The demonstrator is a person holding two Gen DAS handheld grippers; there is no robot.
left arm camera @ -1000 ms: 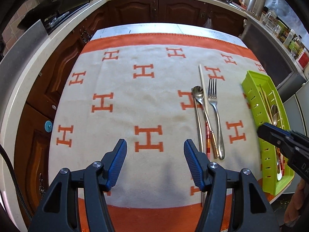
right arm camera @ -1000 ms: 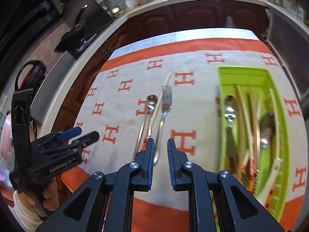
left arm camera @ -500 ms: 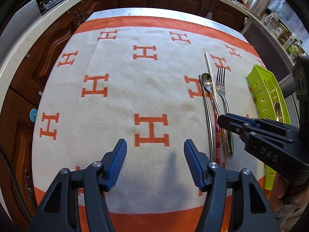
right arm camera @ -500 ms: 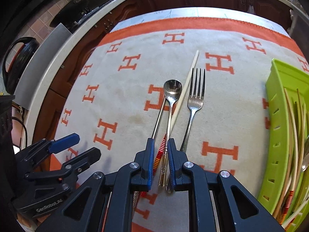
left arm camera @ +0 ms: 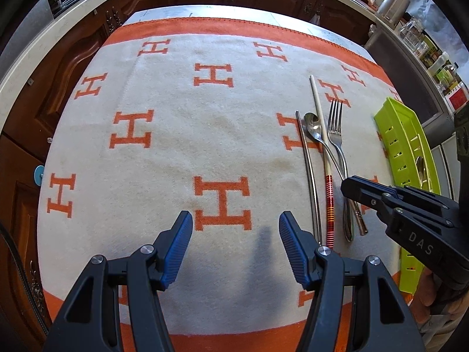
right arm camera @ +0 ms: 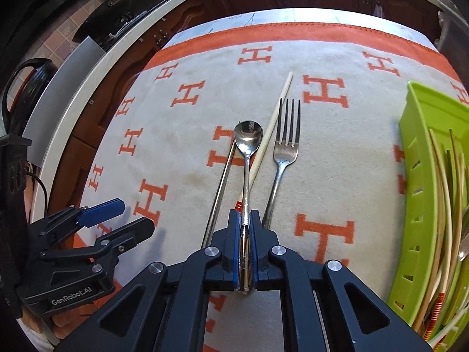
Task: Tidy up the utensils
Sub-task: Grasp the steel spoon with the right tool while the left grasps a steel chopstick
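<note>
A silver spoon (right arm camera: 248, 138) lies on the orange-and-cream cloth, bowl pointing away. My right gripper (right arm camera: 244, 220) is shut on the spoon's handle. Beside it lie a fork (right arm camera: 285, 146), a cream chopstick with a red striped end (right arm camera: 272, 120) and a metal chopstick (right arm camera: 219, 187). In the left wrist view the spoon (left arm camera: 315, 127), fork (left arm camera: 335, 129), cream chopstick (left arm camera: 321, 129) and right gripper (left arm camera: 351, 186) show at the right. My left gripper (left arm camera: 236, 226) is open and empty over the cloth, left of the utensils.
A green slotted tray (right arm camera: 416, 158) with several chopsticks and spoons stands at the right of the cloth; it also shows in the left wrist view (left arm camera: 401, 146). Dark wooden cabinets and a white counter edge ring the table. The cloth (left arm camera: 176, 146) spreads left of the utensils.
My right gripper moved forward and down onto the spoon's handle and closed on it. The left gripper stayed open, shifting only slightly.
</note>
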